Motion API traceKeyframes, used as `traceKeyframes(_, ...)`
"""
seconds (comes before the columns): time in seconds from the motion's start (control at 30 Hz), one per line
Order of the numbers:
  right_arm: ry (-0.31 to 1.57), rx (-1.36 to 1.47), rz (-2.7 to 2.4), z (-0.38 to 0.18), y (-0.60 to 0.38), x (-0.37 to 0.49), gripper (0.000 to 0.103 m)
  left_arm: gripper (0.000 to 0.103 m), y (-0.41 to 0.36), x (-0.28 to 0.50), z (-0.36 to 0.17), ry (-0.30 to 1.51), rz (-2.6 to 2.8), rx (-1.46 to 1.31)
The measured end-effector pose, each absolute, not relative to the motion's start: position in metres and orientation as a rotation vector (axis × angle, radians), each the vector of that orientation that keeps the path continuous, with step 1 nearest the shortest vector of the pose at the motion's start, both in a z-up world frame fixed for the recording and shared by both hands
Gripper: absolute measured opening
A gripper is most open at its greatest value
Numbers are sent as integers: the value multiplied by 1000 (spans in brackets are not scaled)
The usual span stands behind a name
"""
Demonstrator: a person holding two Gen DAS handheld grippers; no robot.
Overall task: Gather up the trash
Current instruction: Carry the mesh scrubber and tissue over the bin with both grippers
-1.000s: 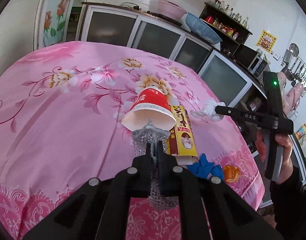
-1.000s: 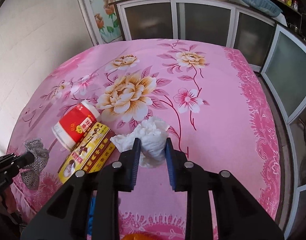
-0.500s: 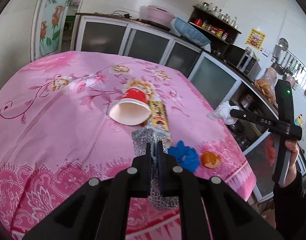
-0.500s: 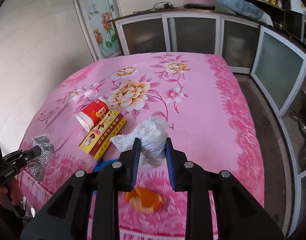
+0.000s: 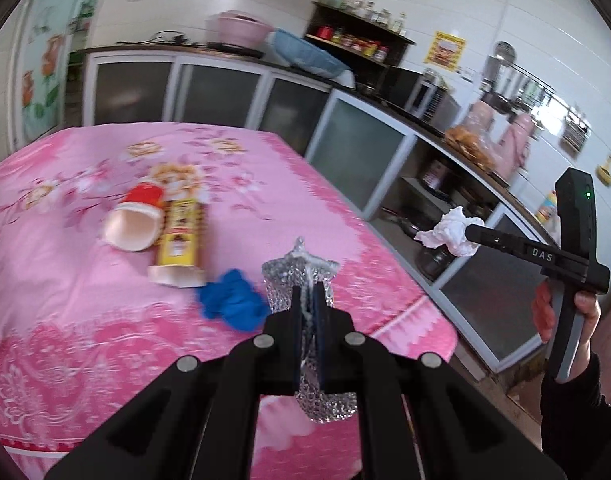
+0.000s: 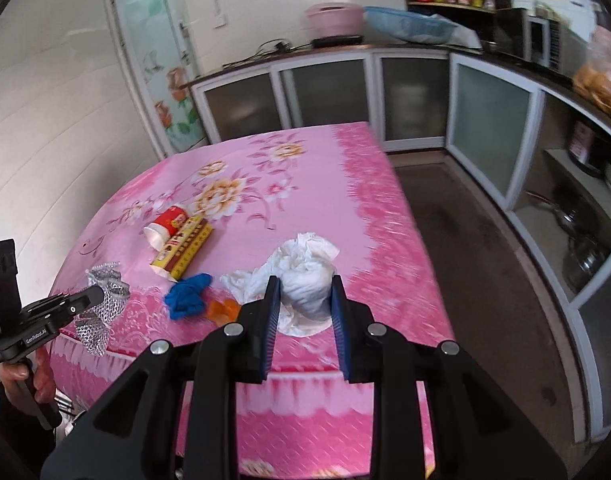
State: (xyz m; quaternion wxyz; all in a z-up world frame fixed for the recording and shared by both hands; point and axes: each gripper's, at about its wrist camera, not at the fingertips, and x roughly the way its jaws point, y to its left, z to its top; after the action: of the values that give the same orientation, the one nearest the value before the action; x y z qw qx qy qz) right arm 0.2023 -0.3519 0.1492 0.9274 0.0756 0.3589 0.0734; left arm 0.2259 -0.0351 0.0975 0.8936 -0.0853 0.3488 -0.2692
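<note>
I hold a silver wrapper (image 5: 301, 276) pinched flat in my left gripper (image 5: 307, 308) and a crumpled tissue (image 6: 305, 280) clamped in my right gripper (image 6: 305, 316). Both have lifted off and pulled back past the near edge of the pink table (image 6: 305, 184). Cup (image 6: 165, 226), yellow box (image 6: 183, 250), blue glove (image 6: 187, 296) and orange peel (image 6: 223, 310) remain there to collect.

- left tongs (image 5: 307, 300) clamped on silver mesh wrapper (image 5: 301, 276), lifted off the surface (image 5: 65, 300)
- right tongs (image 5: 467, 234) off to the right past the surface edge, gripping crumpled white tissue (image 5: 449, 232); hand (image 5: 565, 320) on the handle
- on the pink floral cloth: red cup (image 5: 135, 220) on its side touching yellow box (image 5: 181, 240), blue glove (image 5: 231, 300) near the box end
</note>
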Motion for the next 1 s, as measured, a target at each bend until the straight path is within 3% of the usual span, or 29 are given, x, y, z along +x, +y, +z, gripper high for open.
traceKeyframes(0.4, 673, 215, -31, 155, -446, 106, 23, 5, -155, 196, 110, 724, -780, -49)
traceKeyframes(1.0, 722, 329, -323, 83, -557, -27, 24, 5, -354, 143, 63, 799, -1158, 142)
